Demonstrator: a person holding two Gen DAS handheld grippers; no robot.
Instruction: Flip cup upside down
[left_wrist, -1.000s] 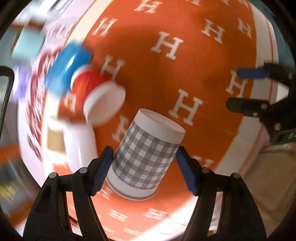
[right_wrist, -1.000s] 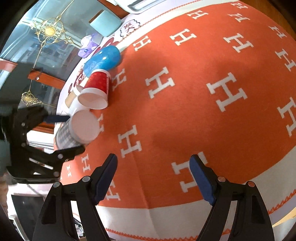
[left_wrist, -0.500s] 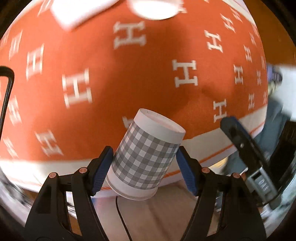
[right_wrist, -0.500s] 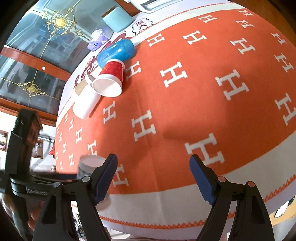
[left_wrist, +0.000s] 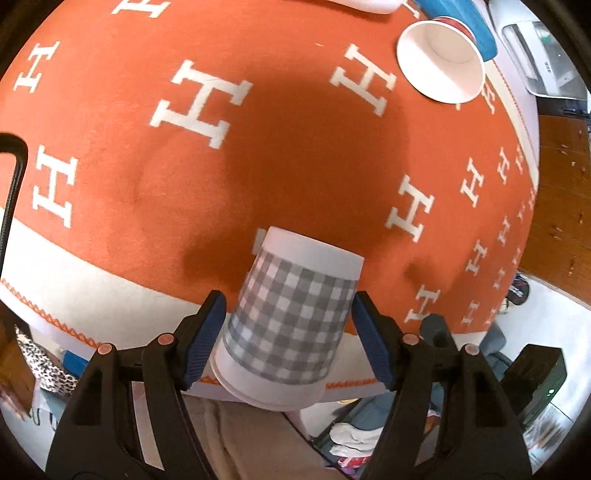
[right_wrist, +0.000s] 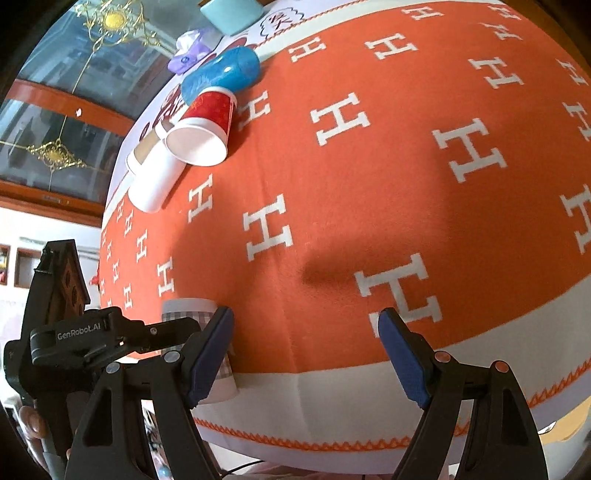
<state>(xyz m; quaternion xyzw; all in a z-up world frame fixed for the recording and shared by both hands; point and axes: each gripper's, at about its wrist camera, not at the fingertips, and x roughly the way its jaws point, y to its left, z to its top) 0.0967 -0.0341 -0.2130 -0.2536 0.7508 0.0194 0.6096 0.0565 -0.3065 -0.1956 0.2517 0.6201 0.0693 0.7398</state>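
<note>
My left gripper (left_wrist: 288, 336) is shut on a grey-and-white checked paper cup (left_wrist: 291, 317). The cup's closed base points away from the camera, over the near edge of the orange cloth (left_wrist: 295, 155), and its wide rim is toward me. The right wrist view shows the same cup (right_wrist: 192, 317) at the lower left, base upward, partly hidden behind my right gripper's left finger, with the left gripper (right_wrist: 110, 339) clamped on it. My right gripper (right_wrist: 306, 354) is open and empty above the near edge of the cloth.
A red paper cup (right_wrist: 205, 127) lies on its side at the far left, and also shows in the left wrist view (left_wrist: 441, 64). Beside it lie a blue cup (right_wrist: 221, 74), a white cup (right_wrist: 155, 181) and a brown-banded cup (right_wrist: 144, 151). A light-blue box (right_wrist: 231, 13) stands behind.
My left gripper has swung round with the checked cup, so the cup now stands base-up near the cloth's near edge. My right gripper stayed open and hardly moved.
</note>
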